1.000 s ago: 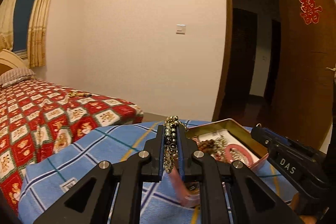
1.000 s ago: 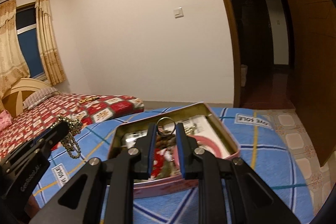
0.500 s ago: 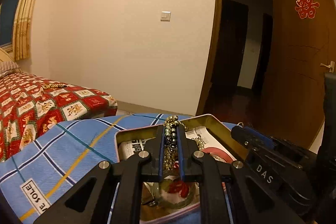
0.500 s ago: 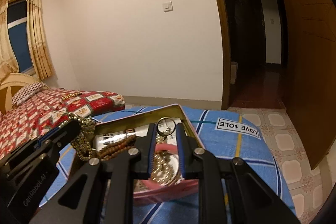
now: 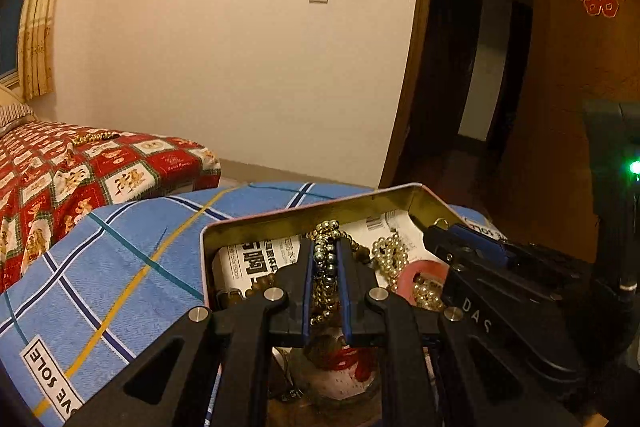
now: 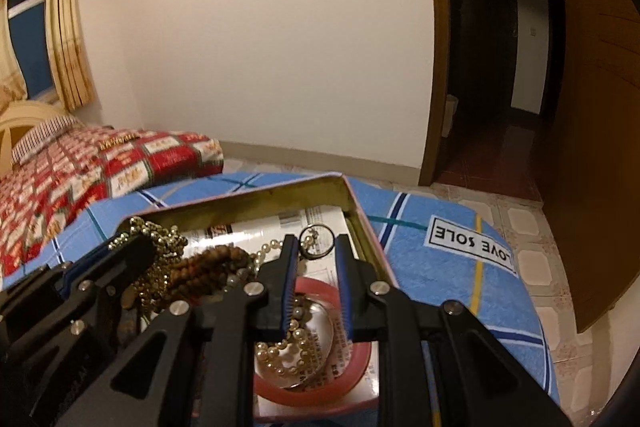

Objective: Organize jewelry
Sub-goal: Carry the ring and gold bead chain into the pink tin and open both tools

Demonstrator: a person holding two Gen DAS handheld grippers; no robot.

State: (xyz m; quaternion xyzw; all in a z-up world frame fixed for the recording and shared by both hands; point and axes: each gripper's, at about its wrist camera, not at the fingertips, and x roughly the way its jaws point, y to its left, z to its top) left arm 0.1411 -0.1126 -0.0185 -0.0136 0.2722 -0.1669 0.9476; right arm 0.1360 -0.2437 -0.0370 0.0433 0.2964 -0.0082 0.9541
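An open metal tin lined with printed paper sits on a blue checked cloth. My left gripper is shut on a gold and dark bead chain that hangs over the tin's left half. My right gripper is shut on a thin dark metal ring, held upright above the tin's right half. Inside the tin lie a pink bangle, a pearl strand and brown wooden beads. Each gripper shows at the edge of the other's view.
The blue cloth carries a "LOVE SOLE" label. A bed with a red patterned cover stands at the left, with a small gold item on it. A tiled floor and an open wooden door are on the right.
Both grippers have moved forward and lower over the tin, which now fills more of each view. The bead chain and the ring are still held as before.
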